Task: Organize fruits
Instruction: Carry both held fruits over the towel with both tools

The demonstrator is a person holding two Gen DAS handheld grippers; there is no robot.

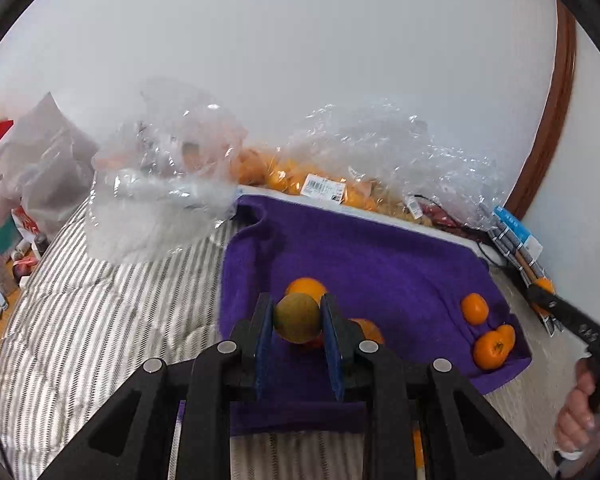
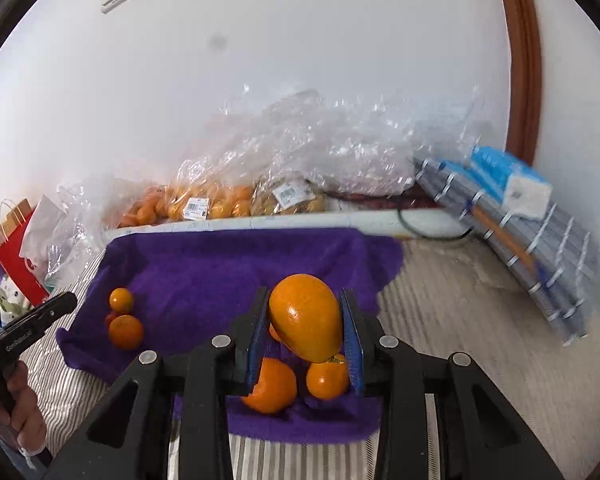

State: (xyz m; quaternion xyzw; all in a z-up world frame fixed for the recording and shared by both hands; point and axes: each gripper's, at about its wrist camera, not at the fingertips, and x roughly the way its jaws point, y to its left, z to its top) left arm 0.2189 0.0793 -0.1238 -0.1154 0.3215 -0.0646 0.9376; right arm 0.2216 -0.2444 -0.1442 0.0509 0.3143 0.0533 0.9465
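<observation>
My left gripper [image 1: 298, 314] is shut on a round greenish-brown fruit [image 1: 298, 319], lifted above the purple towel [image 1: 360, 256]. Behind and under it lie orange tangerines [image 1: 306, 286], and more tangerines [image 1: 475, 309] sit at the towel's right edge. My right gripper [image 2: 306, 322] is shut on a large oval orange fruit [image 2: 306, 322], held above two tangerines [image 2: 270, 386] on the purple towel [image 2: 204, 268]. Further tangerines [image 2: 125, 331] lie at that towel's left side. Each view shows the other gripper with a hand on it at the frame's edge.
Clear plastic bags of oranges [image 1: 292, 176] and other produce line the wall behind the towel. A crumpled empty bag [image 1: 160, 200] rests on the striped cover [image 1: 80, 320]. Grey spiral notebooks and a blue box [image 2: 512, 216] lean at the right. Paper bags [image 2: 16, 256] stand at the left.
</observation>
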